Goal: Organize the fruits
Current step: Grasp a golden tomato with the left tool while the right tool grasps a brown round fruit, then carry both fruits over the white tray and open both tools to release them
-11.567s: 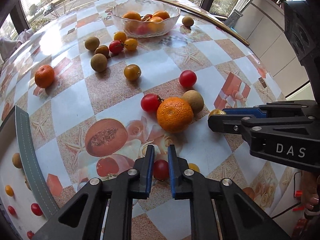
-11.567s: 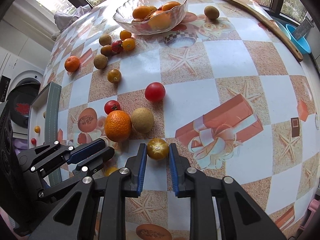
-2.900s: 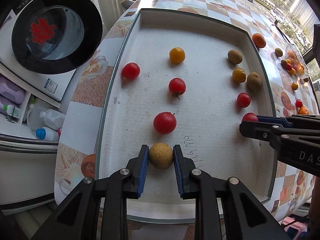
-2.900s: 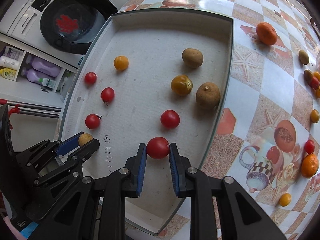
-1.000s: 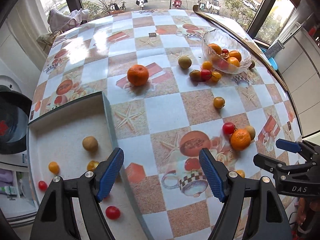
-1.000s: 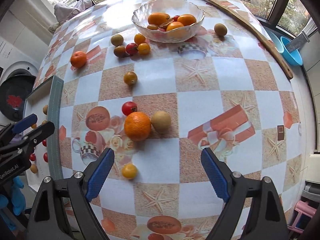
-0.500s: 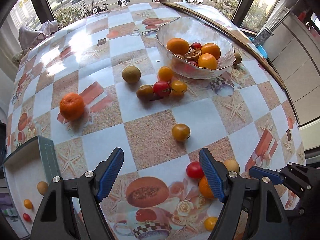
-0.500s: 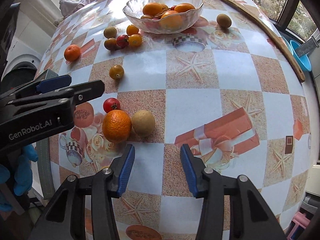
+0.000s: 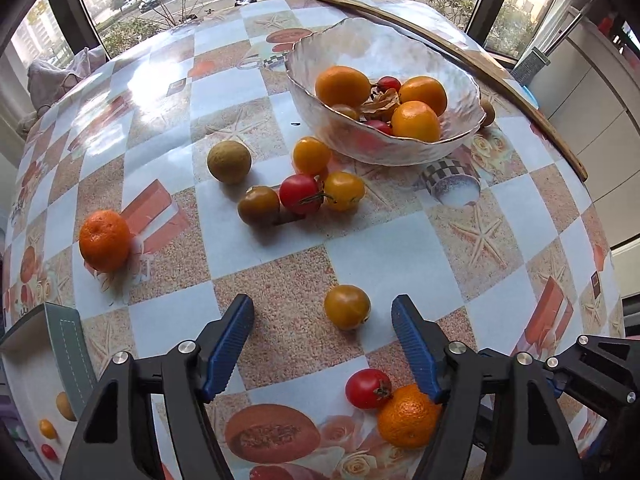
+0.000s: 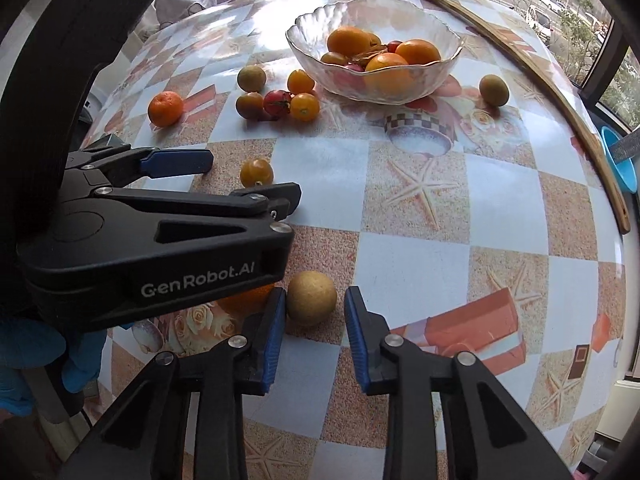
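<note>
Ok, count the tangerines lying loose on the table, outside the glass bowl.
2. The left tangerine sits alone; the near tangerine touches a red tomato by the left hand-held gripper. Others could be hidden behind it.

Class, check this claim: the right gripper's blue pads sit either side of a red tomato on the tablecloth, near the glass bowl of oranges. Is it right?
Not quite. The right wrist view shows the right gripper straddling a tan-brown round fruit, not a red tomato. It does lie on the tablecloth, with the glass bowl of oranges beyond.
</note>
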A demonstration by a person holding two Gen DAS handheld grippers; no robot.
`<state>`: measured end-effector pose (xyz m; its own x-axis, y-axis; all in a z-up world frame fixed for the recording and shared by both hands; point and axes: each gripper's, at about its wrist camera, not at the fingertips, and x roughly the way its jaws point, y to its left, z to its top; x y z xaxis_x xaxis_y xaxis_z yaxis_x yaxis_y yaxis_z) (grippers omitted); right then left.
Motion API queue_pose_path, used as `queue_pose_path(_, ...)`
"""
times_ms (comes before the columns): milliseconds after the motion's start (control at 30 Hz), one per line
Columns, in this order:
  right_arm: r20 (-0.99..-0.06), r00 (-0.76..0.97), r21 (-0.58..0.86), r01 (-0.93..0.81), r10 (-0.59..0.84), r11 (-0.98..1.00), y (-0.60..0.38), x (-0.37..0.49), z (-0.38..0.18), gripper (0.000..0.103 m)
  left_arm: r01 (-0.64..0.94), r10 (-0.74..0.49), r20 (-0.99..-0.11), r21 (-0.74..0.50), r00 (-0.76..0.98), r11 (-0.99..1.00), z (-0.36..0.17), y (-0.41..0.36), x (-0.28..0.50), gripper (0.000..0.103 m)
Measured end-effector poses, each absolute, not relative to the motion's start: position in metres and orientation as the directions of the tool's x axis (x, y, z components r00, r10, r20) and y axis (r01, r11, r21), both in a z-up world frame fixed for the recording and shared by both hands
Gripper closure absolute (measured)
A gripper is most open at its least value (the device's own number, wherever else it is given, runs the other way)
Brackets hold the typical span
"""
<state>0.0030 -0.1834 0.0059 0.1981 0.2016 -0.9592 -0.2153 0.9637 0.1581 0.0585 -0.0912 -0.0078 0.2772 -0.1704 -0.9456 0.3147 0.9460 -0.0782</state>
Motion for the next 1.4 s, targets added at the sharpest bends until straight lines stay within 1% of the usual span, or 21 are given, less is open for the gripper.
queue_pose_path(33,-0.959,0.197,0.162,-0.216,0.205,0.963,-0.182,0.004,0.005,0.075,0.312,-0.171,-0.945,-0.080,0.277,0.947,-0.007,-0.091,0.057,0.033)
queue_pose_path(67,-0.958,0.195,0.165,-0.214,0.208,0.963,-0.182,0.005,0.006,0.075,0.307,-0.173,-0.945,-0.083,0.279,0.948,-0.007,-0.091,0.058,0.037)
queue_pose_path(100,-0.958,0.194,0.169,-0.208,0.210,0.963,-0.183,0.006,0.006,0.075,0.303,-0.167,-0.944,-0.077,0.283,0.950,-0.007,-0.090,0.058,0.044)
queue_pose_path(167,-0.957,0.187,0.189,-0.185,0.223,0.965,-0.185,0.005,0.006,0.075,0.300,-0.167,-0.943,-0.077,0.287,0.951,-0.006,-0.089,0.061,0.050)
queue_pose_path(200,-0.956,0.183,0.198,-0.169,0.228,0.966,-0.187,0.005,0.006,0.075,0.302,-0.181,-0.941,-0.090,0.287,0.949,-0.005,-0.088,0.061,0.059)
queue_pose_path(233,-0.956,0.179,0.204,-0.156,0.231,0.967,-0.189,0.005,0.006,0.075,0.310,-0.205,-0.937,-0.113,0.283,0.944,-0.003,-0.088,0.061,0.066)
queue_pose_path(267,-0.957,0.176,0.208,-0.145,0.232,0.967,-0.192,0.002,0.007,0.075,0.321,-0.226,-0.935,-0.132,0.275,0.938,-0.002,-0.089,0.061,0.077)
queue_pose_path(300,-0.957,0.175,0.210,-0.137,0.232,0.968,-0.194,0.001,0.007,0.075,0.328,-0.229,-0.935,-0.135,0.270,0.935,-0.001,-0.092,0.059,0.080)
queue_pose_path(367,-0.958,0.174,0.210,-0.123,0.230,0.970,-0.197,-0.001,0.009,0.075,0.328,-0.227,-0.936,-0.132,0.269,0.936,-0.001,-0.093,0.056,0.080)
queue_pose_path(467,-0.958,0.173,0.215,-0.101,0.230,0.971,-0.203,-0.005,0.012,0.075,0.293,-0.254,-0.933,-0.176,0.253,0.940,0.001,-0.085,0.054,0.079)
queue_pose_path(800,-0.956,0.177,0.231,-0.044,0.235,0.972,-0.213,-0.011,0.026,0.075,0.255,-0.259,-0.923,-0.188,0.284,0.949,0.023,-0.055,0.040,0.079)
queue_pose_path(1033,-0.953,0.191,0.227,-0.069,0.236,0.971,-0.200,-0.009,0.043,0.075,0.192,-0.255,-0.908,-0.200,0.332,0.961,0.043,-0.012,0.026,0.079)
queue_pose_path(1400,-0.941,0.181,0.255,-0.168,0.285,0.952,-0.133,0.002,0.055,0.075,0.051,-0.180,-0.907,-0.174,0.381,0.983,0.055,0.076,0.000,0.079)
